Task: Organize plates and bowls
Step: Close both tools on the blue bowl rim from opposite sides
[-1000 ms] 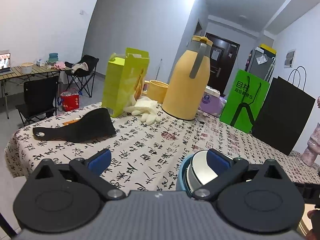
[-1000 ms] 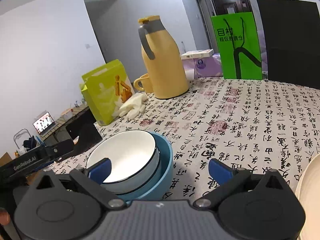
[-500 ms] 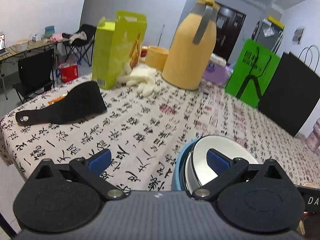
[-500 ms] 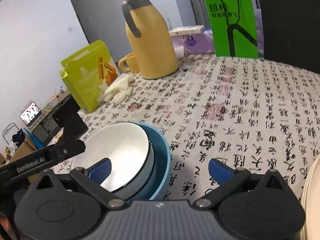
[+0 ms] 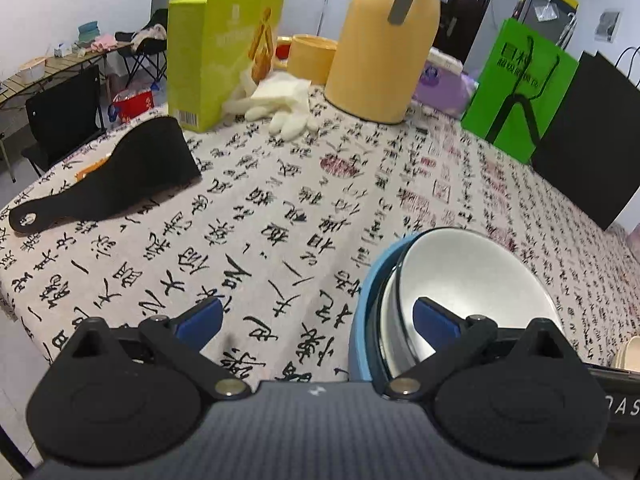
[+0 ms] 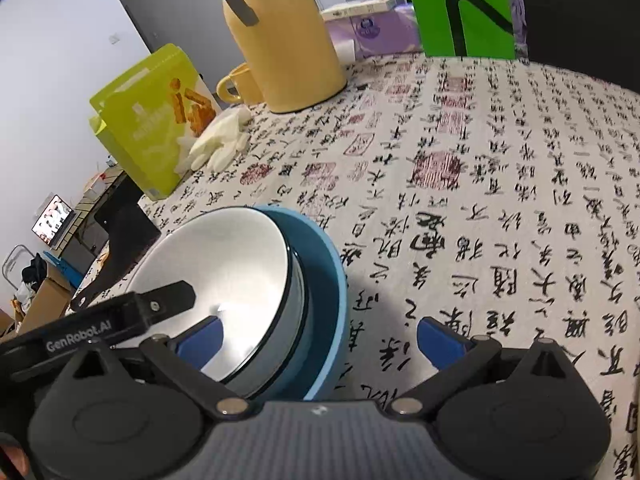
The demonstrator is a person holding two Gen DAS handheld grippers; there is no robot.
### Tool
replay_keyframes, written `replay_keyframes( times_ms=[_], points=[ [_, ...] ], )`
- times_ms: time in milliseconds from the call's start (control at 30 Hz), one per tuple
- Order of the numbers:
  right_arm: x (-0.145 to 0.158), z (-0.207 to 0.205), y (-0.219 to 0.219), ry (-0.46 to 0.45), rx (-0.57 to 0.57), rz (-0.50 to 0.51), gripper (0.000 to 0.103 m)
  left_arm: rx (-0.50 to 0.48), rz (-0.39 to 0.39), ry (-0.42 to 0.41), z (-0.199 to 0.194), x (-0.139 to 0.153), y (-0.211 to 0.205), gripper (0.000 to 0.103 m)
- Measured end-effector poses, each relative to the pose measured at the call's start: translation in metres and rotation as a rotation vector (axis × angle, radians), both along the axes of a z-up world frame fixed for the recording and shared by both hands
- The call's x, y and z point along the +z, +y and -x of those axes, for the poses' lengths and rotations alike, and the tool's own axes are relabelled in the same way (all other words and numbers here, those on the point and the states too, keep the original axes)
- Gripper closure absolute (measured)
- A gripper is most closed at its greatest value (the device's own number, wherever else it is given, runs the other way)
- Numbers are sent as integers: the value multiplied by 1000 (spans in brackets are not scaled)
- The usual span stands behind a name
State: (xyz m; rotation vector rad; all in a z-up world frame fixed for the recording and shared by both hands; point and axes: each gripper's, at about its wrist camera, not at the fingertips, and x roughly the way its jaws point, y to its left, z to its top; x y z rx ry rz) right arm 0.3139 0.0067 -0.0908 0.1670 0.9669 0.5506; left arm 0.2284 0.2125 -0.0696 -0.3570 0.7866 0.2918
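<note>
A white bowl [image 5: 472,280] sits nested inside a blue bowl [image 5: 366,304] on the calligraphy-print tablecloth [image 5: 280,208]. My left gripper [image 5: 316,320] is open and straddles the bowls' left rims, its right pad over the white bowl's inside. In the right wrist view the white bowl [image 6: 224,256] and blue bowl [image 6: 324,272] lie low on the left. My right gripper [image 6: 320,342] is open astride their near wall, with its left pad inside the white bowl. One of the left gripper's fingers [image 6: 168,300] reaches over the white bowl's rim.
At the back stand a yellow thermos jug [image 5: 384,40], a yellow mug [image 5: 312,52], a lime box [image 5: 224,40], white gloves [image 5: 280,104], a green bag [image 5: 516,88] and a black bag [image 5: 592,140]. A black paddle-shaped item [image 5: 132,172] lies left. A cream plate edge [image 5: 628,354] shows right.
Both grippers have come down and closer to the nested bowls, which now fill more of each view. Each now has one pad over the white bowl. The bowls have not moved.
</note>
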Motion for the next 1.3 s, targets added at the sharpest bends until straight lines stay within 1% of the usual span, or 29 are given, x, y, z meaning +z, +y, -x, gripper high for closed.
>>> replay_keyframes(
  times_ms=[133, 233, 300, 333, 367, 433, 467, 500, 533, 567, 633, 700, 733, 767, 900, 1067, 1300],
  points=[
    [-7, -5, 2, 37, -14, -8, 0, -3, 25, 22, -4, -6, 4, 0],
    [-12, -10, 2, 67, -21, -30, 1, -7, 43, 22, -5, -8, 8, 2],
    [-13, -12, 3, 71, -24, -39, 2, -9, 51, 20, -6, -8, 9, 3],
    [-13, -12, 4, 68, -23, -45, 4, -12, 58, 18, -6, -8, 10, 4],
    [-13, -13, 3, 73, -21, -58, 9, -16, 63, 15, -6, -8, 10, 6],
    [-13, -14, 2, 75, -27, -66, 16, -22, 71, 11, -8, -7, 9, 9],
    [-13, -15, 2, 75, -31, -64, 20, -27, 76, 8, -8, -7, 9, 13],
    [-13, -15, 2, 74, -34, -65, 23, -37, 82, 5, -8, -6, 8, 17],
    [-13, -15, 1, 74, -35, -67, 28, -46, 85, 3, -9, -6, 7, 19],
    [-13, -16, 1, 77, -30, -79, 33, -55, 88, -1, -10, -6, 5, 24],
    [-14, -15, -2, 92, -18, -113, 39, -73, 93, -11, -10, -5, 2, 30],
    [-15, -15, -3, 95, -14, -128, 40, -86, 108, -22, -11, -5, 2, 39],
    [-15, -14, -3, 96, -11, -136, 42, -97, 121, -26, -11, -5, 1, 42],
    [-16, -14, -3, 101, -4, -149, 47, -106, 137, -30, -11, -6, 1, 47],
    [-16, -13, -3, 107, -6, -166, 48, -127, 209, -49, -12, -8, 2, 63],
    [-17, -10, -5, 99, -19, -176, 49, -106, 225, -51, -12, -8, 1, 63],
    [-17, -6, -7, 85, -36, -184, 50, -84, 225, -57, -11, -8, 0, 62]
  ],
)
